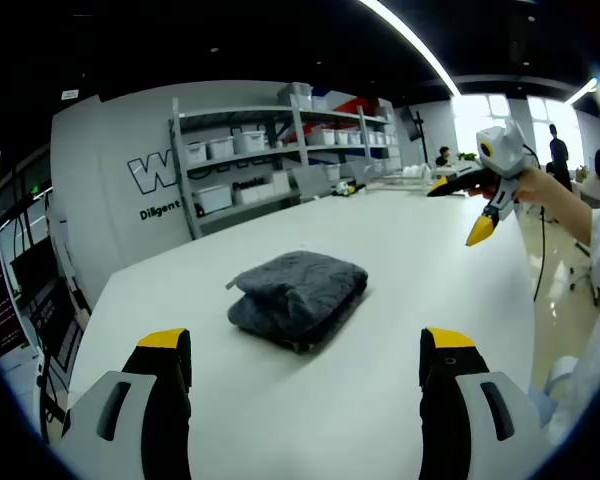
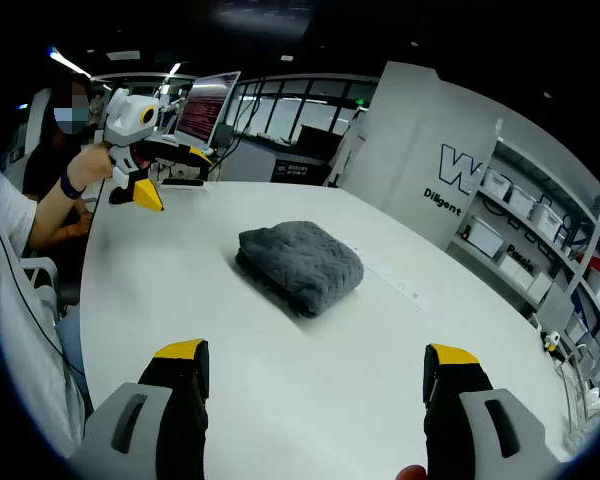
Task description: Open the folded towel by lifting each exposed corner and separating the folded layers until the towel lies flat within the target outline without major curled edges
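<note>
A dark grey folded towel (image 1: pixel 298 295) (image 2: pixel 302 265) lies as a thick bundle in the middle of the white table (image 1: pixel 400 260) (image 2: pixel 170 290). In the left gripper view my left gripper (image 1: pixel 306 345) is open, its yellow-tipped jaws wide apart short of the towel and holding nothing. My right gripper (image 2: pixel 316 352) is likewise open and empty on the towel's other side. Each gripper also appears in the other's view, held in the air by a hand: the right gripper (image 1: pixel 460 209) at the upper right, the left gripper (image 2: pixel 175 179) at the upper left, both with jaws spread.
Metal shelves (image 1: pixel 280 140) with white bins stand behind the table beside a grey lettered wall panel (image 2: pixel 460 170). A monitor (image 2: pixel 205 105) glows at the table's far end. A pale strip (image 2: pixel 390 275) lies on the table past the towel. People (image 1: pixel 560 150) are in the background.
</note>
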Demonstrator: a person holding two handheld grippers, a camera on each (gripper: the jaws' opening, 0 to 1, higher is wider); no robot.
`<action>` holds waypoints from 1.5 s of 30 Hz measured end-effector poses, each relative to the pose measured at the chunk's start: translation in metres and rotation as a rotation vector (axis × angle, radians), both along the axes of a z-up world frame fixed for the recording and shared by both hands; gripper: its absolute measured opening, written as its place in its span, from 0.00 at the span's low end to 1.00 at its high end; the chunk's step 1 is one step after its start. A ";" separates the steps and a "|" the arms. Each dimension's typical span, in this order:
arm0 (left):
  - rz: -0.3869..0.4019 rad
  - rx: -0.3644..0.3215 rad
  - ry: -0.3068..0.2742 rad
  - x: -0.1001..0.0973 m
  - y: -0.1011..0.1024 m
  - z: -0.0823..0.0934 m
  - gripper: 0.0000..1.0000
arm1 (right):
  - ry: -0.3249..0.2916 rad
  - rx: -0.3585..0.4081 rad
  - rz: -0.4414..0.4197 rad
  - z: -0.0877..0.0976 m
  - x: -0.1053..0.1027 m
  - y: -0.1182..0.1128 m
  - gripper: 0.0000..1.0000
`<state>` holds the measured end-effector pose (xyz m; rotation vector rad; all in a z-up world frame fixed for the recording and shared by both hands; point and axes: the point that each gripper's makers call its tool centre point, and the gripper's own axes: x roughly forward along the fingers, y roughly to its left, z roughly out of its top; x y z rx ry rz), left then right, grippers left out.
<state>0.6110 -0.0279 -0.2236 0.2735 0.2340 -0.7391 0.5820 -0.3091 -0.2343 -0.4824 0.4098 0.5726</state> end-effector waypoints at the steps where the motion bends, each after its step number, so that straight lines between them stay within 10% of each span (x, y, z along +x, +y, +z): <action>1: -0.002 -0.001 0.000 0.000 -0.001 0.000 0.93 | 0.000 0.002 0.000 0.000 0.000 0.000 0.89; 45: 0.048 -0.048 -0.014 -0.015 0.015 -0.013 0.92 | -0.009 -0.039 0.024 -0.006 0.008 0.017 0.86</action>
